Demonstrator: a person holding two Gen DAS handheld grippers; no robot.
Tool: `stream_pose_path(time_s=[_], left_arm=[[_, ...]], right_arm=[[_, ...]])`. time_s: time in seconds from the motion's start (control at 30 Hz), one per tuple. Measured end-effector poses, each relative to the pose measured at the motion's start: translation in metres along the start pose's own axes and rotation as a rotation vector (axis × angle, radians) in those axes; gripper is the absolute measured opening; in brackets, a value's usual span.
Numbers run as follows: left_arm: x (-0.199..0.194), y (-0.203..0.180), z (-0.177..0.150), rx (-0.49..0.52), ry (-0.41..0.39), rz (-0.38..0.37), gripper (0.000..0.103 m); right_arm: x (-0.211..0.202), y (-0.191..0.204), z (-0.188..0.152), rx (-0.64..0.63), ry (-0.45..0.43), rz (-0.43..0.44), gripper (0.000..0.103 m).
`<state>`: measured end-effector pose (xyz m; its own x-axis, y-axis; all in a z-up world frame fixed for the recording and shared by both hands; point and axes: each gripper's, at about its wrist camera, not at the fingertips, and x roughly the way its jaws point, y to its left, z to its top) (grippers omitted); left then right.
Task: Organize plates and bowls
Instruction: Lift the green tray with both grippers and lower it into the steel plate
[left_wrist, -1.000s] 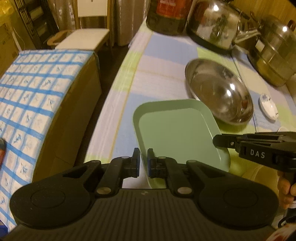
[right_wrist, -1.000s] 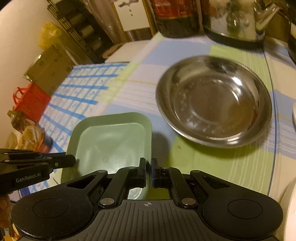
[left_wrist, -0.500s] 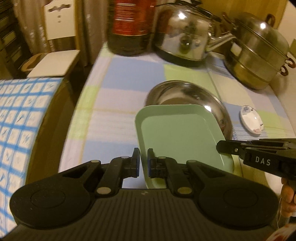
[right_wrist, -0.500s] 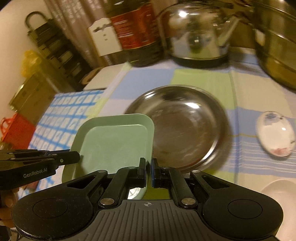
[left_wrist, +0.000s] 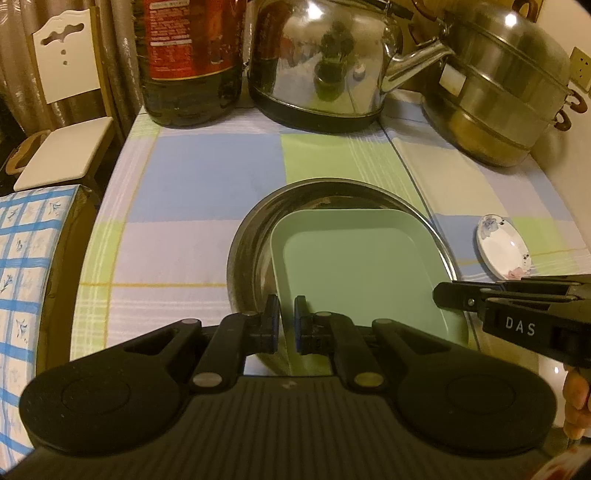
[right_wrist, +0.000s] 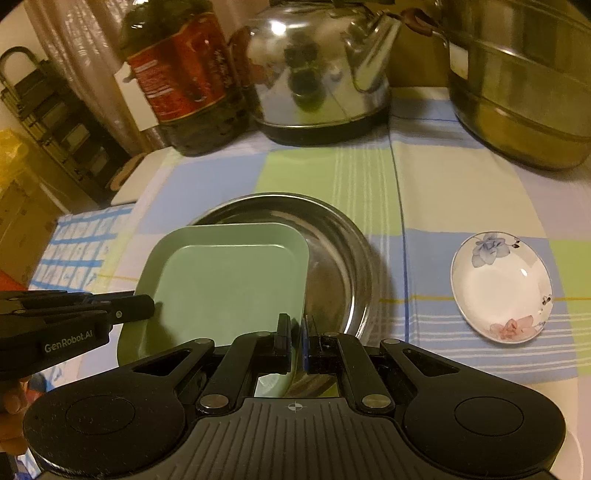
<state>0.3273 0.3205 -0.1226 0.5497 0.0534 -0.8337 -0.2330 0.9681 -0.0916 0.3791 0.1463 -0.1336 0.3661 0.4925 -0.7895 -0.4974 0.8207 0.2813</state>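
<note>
We have the green square plate (left_wrist: 354, 273) held between both grippers over the round steel bowl (left_wrist: 251, 236), which sits on the checked cloth of the bench (left_wrist: 207, 173). The left gripper (left_wrist: 286, 325) is clenched on the plate's near left rim, and the right gripper (right_wrist: 295, 341) is clenched on its near right rim, so the plate lies straight ahead of both, reaching away from us.

The relation that matters is plate to bowl. The plate's far edge sits inside the bowl's rim, while its near edge appears to ride higher, toward us, so it looks tilted forward. We cannot tell whether its far edge already touches the steel. In our judgement, what remains is to lower the near edge until the plate rests in the bowl, then release both sides. Neither hand is nearer; they share the load.

A small flowered dish (right_wrist: 502, 288) lies apart to the right, not yet stacked.
</note>
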Motion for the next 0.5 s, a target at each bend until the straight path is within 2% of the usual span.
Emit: stream_pose_path(time_s=[0.5], left_arm=[[0.037, 0.005, 0.008, 0.021, 0.056, -0.017, 0.007]], right_arm=[[0.035, -0.011, 0.006, 0.032, 0.046, -0.049, 0.006]])
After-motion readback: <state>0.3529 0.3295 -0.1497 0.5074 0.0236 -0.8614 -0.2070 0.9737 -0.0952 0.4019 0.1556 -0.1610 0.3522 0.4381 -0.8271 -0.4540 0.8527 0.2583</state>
